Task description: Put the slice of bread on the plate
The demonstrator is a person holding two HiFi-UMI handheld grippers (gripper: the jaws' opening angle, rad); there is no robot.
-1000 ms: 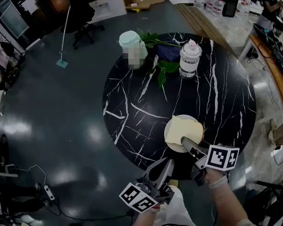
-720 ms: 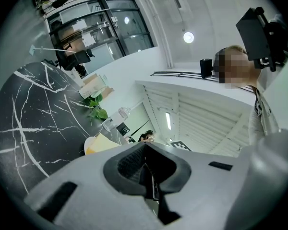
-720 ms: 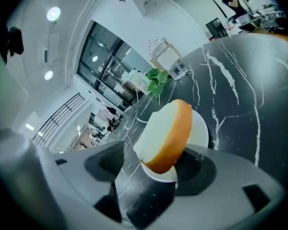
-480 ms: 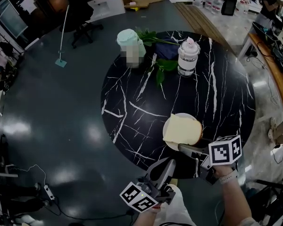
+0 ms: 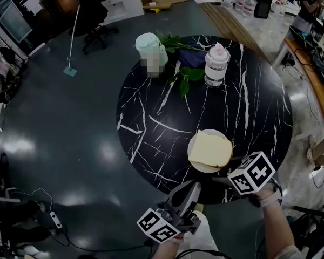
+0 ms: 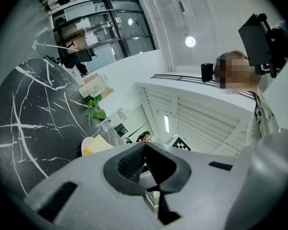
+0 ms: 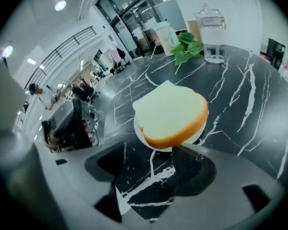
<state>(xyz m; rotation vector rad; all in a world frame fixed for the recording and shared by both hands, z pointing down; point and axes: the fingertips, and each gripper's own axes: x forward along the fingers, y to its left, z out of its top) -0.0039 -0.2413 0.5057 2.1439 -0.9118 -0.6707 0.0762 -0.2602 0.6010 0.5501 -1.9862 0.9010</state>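
Note:
The slice of bread lies flat on the white plate, near the front edge of the round black marble table. My right gripper hovers just in front of the plate and is open. In the right gripper view the bread and plate sit just beyond the right gripper, with only tabletop between the pads. My left gripper hangs off the table's near edge. Its pads meet with nothing between them in the left gripper view, where the bread shows small.
At the table's far side stand a mint-green cup, a leafy green plant and a lidded glass jar. Shiny grey floor surrounds the table. An office chair stands at the back left and desks at the right.
My right gripper has let go of the bread, drawn back toward the table's near edge and rolled. The slice now rests flat on the plate. The left gripper has stayed put.

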